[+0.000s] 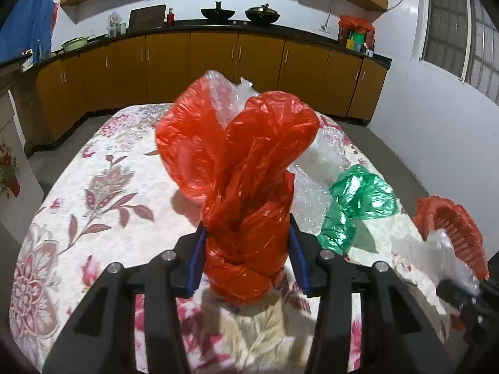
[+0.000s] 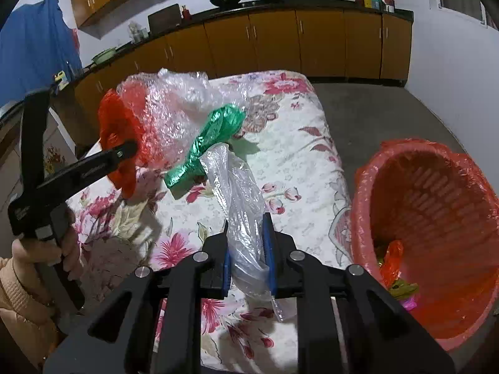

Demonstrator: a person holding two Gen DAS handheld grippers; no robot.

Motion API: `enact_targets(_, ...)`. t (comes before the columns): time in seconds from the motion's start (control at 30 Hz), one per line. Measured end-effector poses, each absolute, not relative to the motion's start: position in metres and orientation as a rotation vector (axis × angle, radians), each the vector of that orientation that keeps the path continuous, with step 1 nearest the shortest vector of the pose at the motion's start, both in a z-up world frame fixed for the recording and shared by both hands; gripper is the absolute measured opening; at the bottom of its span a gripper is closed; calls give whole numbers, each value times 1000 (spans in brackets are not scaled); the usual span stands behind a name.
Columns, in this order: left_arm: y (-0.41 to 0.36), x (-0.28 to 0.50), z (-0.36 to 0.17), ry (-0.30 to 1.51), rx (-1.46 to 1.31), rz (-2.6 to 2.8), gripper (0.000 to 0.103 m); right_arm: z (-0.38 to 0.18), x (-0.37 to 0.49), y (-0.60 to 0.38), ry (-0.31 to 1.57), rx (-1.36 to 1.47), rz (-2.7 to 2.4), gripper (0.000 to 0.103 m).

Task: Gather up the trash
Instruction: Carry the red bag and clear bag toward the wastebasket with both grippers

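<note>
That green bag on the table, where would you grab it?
Grip the green bag at its twisted narrow middle, coming from above with jaws across the twist. It lies flat on the floral table, bunched thin there and puffier at the ends, beside the bubble wrap.

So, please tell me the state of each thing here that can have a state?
left gripper: shut on the red bag
red bag: knotted, held off the table
right gripper: shut on the clear bag
clear bag: crumpled, held
green bag: twisted, lying on the table
bubble wrap: crumpled, on the table
red basket: lined, partly filled
</note>
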State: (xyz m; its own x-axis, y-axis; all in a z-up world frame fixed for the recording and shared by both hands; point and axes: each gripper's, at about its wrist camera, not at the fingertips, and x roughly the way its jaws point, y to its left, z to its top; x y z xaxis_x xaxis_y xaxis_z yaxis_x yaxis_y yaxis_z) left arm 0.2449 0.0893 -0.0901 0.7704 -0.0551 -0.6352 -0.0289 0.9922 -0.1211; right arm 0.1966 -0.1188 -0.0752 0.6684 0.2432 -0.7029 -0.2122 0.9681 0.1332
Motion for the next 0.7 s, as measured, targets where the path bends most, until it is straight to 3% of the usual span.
enact_targets(0.7, 0, 196, -26, 600, -87, -292, 46, -20, 167, -202, 659, 165, 78, 18)
